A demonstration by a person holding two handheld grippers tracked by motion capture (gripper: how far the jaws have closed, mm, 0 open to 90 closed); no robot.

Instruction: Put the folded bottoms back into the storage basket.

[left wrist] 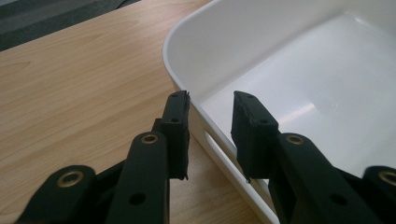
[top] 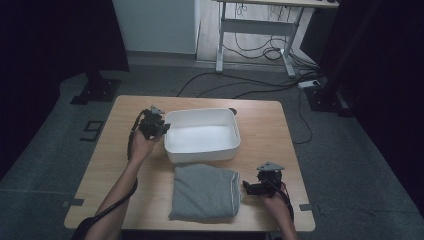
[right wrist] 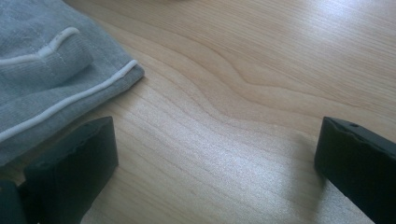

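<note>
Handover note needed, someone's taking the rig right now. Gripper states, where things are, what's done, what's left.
Left gripper: jaws astride the left wall of the white bin, one inside, one outside; pads not pressing yet.
Right gripper: open wide, low over the table at the right edge of the folded grey cloth, not touching it.
Bin is empty, just beyond the cloth.
Done: nothing in the bin.
Left, likely: grip the bin, pick up the cloth, put it in.
</note>
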